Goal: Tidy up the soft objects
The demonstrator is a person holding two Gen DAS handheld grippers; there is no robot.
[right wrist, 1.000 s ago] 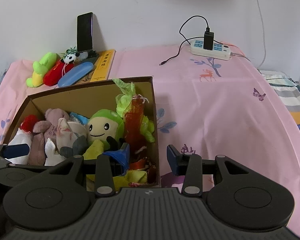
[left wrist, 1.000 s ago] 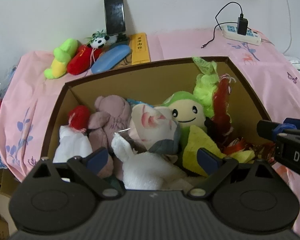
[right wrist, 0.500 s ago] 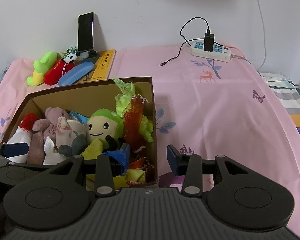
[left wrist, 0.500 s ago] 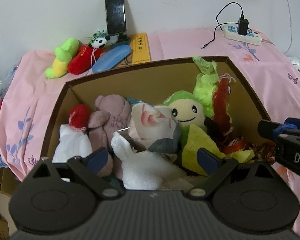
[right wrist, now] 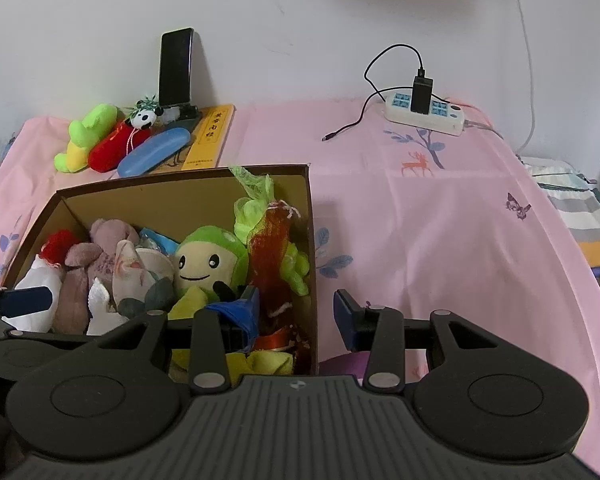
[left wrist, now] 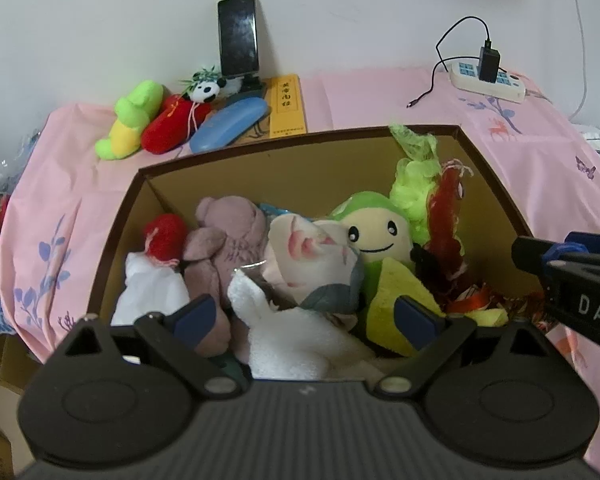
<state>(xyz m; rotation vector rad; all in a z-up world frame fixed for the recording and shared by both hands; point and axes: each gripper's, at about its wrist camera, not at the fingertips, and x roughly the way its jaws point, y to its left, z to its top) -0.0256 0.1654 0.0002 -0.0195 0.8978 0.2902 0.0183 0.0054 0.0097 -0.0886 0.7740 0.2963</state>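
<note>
Brown cardboard box (right wrist: 309, 240) on the pink cloth was full of soft plush toys (left wrist: 374, 236). Above it, the left gripper (left wrist: 306, 316) and right gripper (right wrist: 296, 308) both gaped wide, holding nothing.

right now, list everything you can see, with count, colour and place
cardboard box: 1, brown, on the pink cloth, open top
plush toys in box: several; green-headed smiling doll, mauve bear, white rabbit, red-topped white toy
mesh bath puffs: 2, lime and red, box's right side
toys outside box: green-yellow plush, red plush, small panda, by the wall
glasses case: 1, blue, beside the red plush
book: 1, yellow, flat
phone: 1, black, upright on a stand
power strip: 1, white, charger plugged in
tablecloth: 1, pink, printed
left claw: open, over the box
right claw: open, straddling the box's right wall
</note>
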